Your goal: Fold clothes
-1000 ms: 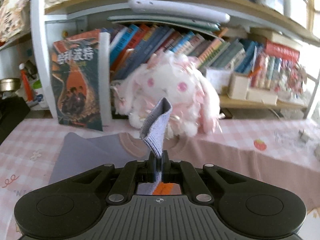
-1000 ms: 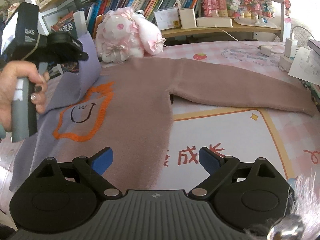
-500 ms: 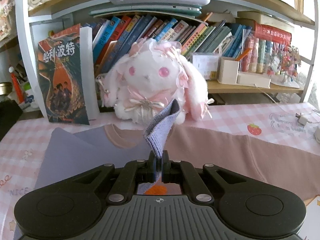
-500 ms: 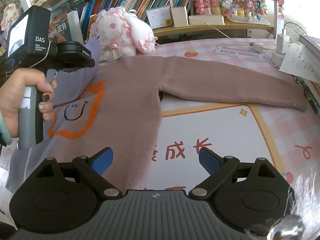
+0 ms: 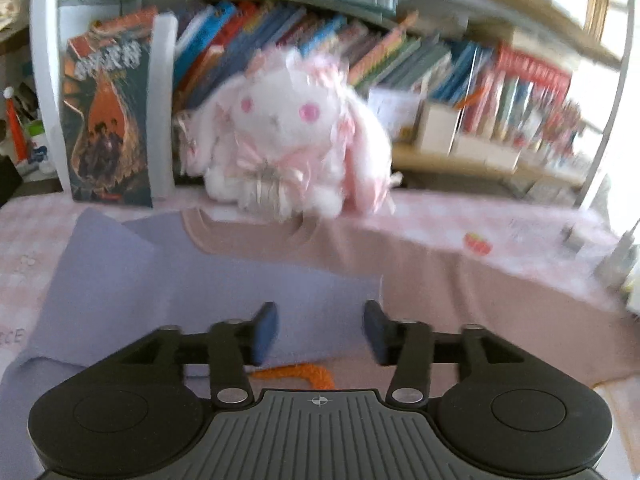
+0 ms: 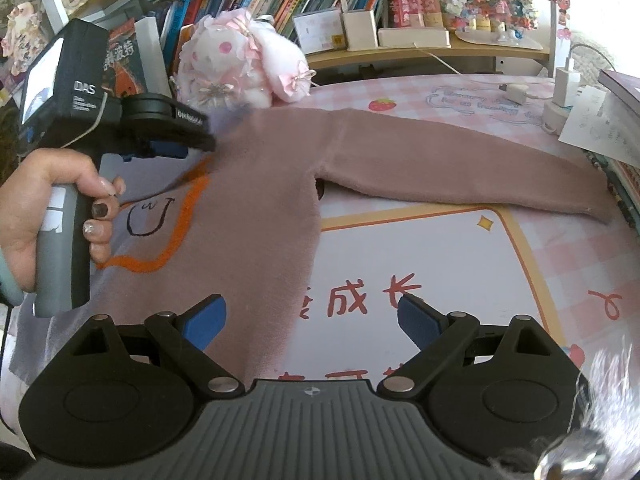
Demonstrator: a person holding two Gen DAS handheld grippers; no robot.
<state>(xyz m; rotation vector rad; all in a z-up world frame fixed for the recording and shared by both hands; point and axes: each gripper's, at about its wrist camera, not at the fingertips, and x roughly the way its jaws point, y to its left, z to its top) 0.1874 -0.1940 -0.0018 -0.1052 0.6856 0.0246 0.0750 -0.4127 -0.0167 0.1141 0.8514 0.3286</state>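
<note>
Mauve-and-lilac knit sweater [image 6: 260, 208]: unfolded sleeve [image 6: 460, 168] runs toward 2 o'clock, nearer the empty, open right gripper [image 6: 310, 320]; left gripper [image 5: 318, 330] gapes too.

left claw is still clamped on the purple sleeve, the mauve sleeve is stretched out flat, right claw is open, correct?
Not quite: the left claw is open, holding nothing; the left wrist view shows the purple sleeve lying flat across the sweater. The mauve sleeve is stretched out flat and the right claw is open.

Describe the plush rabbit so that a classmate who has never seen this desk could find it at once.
Start at the bookshelf behind the pink checked tablecloth. In front of its books, just beyond the sweater collar, sits the plush rabbit. It alone is soft and white, with pink eyes and ribbon bows.
</note>
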